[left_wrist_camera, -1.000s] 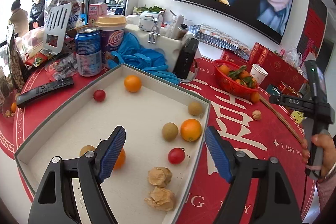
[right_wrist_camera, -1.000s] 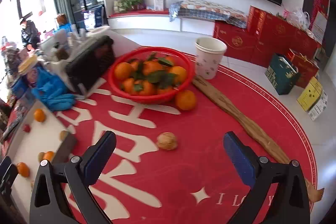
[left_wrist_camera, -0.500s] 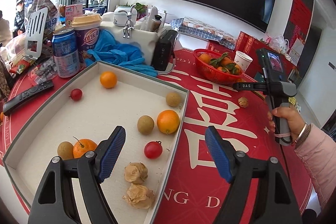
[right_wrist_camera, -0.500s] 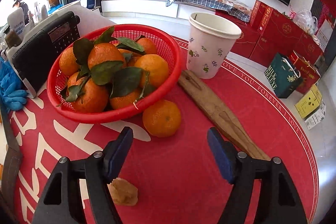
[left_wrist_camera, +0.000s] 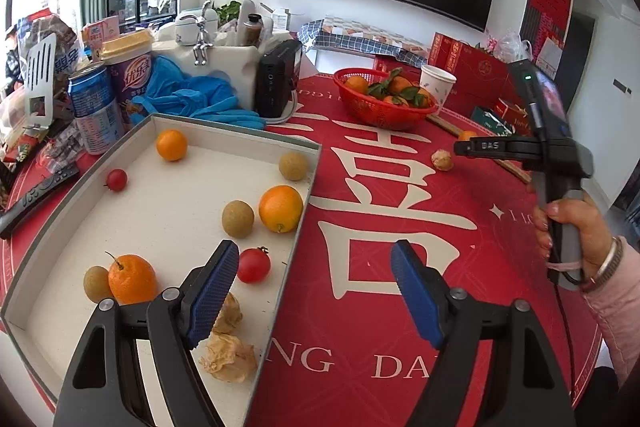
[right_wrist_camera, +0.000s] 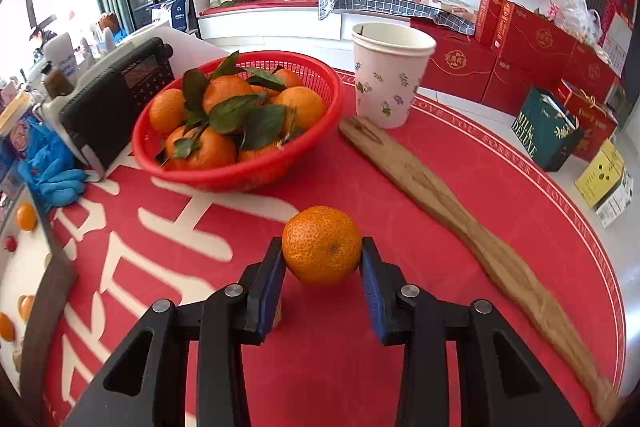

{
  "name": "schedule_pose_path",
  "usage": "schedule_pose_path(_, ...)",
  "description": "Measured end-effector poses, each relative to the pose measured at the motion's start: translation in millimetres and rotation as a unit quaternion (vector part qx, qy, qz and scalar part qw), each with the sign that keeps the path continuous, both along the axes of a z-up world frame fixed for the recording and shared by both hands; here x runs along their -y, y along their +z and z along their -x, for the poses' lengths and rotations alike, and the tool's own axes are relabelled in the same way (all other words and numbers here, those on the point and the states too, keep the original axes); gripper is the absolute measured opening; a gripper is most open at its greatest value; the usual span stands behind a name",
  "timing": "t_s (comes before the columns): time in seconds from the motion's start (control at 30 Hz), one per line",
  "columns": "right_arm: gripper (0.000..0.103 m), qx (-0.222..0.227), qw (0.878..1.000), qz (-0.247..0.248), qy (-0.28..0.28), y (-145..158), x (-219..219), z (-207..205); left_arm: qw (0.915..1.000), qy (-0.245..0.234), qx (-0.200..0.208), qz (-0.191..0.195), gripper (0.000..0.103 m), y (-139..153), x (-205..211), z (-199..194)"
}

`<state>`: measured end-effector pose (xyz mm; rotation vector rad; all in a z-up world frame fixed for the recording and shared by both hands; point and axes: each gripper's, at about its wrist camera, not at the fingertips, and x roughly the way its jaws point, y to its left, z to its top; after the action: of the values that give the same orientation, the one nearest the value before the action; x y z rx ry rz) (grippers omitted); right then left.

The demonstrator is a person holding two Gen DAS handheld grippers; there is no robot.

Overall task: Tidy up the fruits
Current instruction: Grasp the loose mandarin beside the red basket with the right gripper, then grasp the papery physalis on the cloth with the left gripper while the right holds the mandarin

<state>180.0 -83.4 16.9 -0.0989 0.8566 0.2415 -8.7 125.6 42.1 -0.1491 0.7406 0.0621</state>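
Observation:
My right gripper (right_wrist_camera: 322,269) is shut on a loose tangerine (right_wrist_camera: 322,245) on the red mat, in front of the red basket (right_wrist_camera: 240,171) of leafy tangerines. My left gripper (left_wrist_camera: 314,293) is open and empty, hovering over the right edge of the grey tray (left_wrist_camera: 308,195). The tray holds oranges (left_wrist_camera: 281,208), brown longans (left_wrist_camera: 237,218), cherry tomatoes (left_wrist_camera: 253,265) and papery husk fruits (left_wrist_camera: 229,357). One husk fruit (left_wrist_camera: 442,159) lies on the mat by the right gripper's body (left_wrist_camera: 560,163). The tangerine shows small there (left_wrist_camera: 466,135).
A paper cup (right_wrist_camera: 390,75) and a long wooden paddle (right_wrist_camera: 460,211) lie right of the basket. A black radio (right_wrist_camera: 116,99) and blue gloves (right_wrist_camera: 52,167) sit to its left. A can (left_wrist_camera: 96,107), a cup and a remote crowd the tray's far left.
My right gripper moved forward to the loose tangerine and closed on it. My left gripper shifted right, from over the tray to its right edge.

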Motion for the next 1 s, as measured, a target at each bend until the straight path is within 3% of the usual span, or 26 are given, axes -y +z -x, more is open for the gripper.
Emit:
schedule_pose_path(0.13, 0.038, -0.018, 0.999, -0.027, -0.022, 1.3, 26.7, 64.3, 0.9985, -0.033, -0.043, -0.01, 0.081, -2.8, 23.4, -18.4)
schedule_pose_path(0.3, 0.038, -0.023, 0.999, -0.012, -0.03, -9.2, 55.9, 119.0, 0.9925, -0.088, -0.08, -0.028, 0.081, 6.8, 70.6, -67.6)
schedule_pose_path(0.47, 0.038, -0.028, 0.999, 0.007, -0.027, -15.3, 74.6, 129.6, 0.9865, -0.106, -0.122, -0.028, 0.081, -7.4, 114.2, -138.7)
schedule_pose_path(0.73, 0.038, -0.019, 1.0, 0.018, -0.006, -18.7, 90.5, 144.0, 0.9862, -0.086, -0.13, -0.056, 0.081, -39.9, 153.0, -206.7)
schedule_pose_path(0.83, 0.039, -0.013, 1.0, 0.018, 0.0, -19.4, 92.1, 145.5, 0.9892, -0.072, -0.118, -0.049, 0.071, -39.1, 153.9, -215.0)
schedule_pose_path(0.9, 0.041, -0.011, 1.0, 0.019, 0.005, -20.0, 90.7, 145.3, 0.9897, -0.079, -0.107, -0.053, 0.043, -37.5, 156.4, -214.9)
schedule_pose_path(0.93, 0.048, -0.011, 1.0, 0.018, 0.007, -20.3, 90.6, 145.1, 0.989, -0.087, -0.105, -0.059, 0.033, -36.2, 158.7, -212.2)
schedule_pose_path(0.97, 0.052, -0.012, 1.0, 0.016, 0.009, -20.8, 90.4, 145.1, 0.9877, -0.096, -0.106, -0.064, 0.027, -36.5, 160.4, -210.5)
schedule_pose_path(1.0, 0.059, -0.013, 1.0, 0.016, 0.011, -21.0, 90.6, 145.1, 0.9874, -0.096, -0.105, -0.069, 0.027, -36.6, 159.7, -206.1)
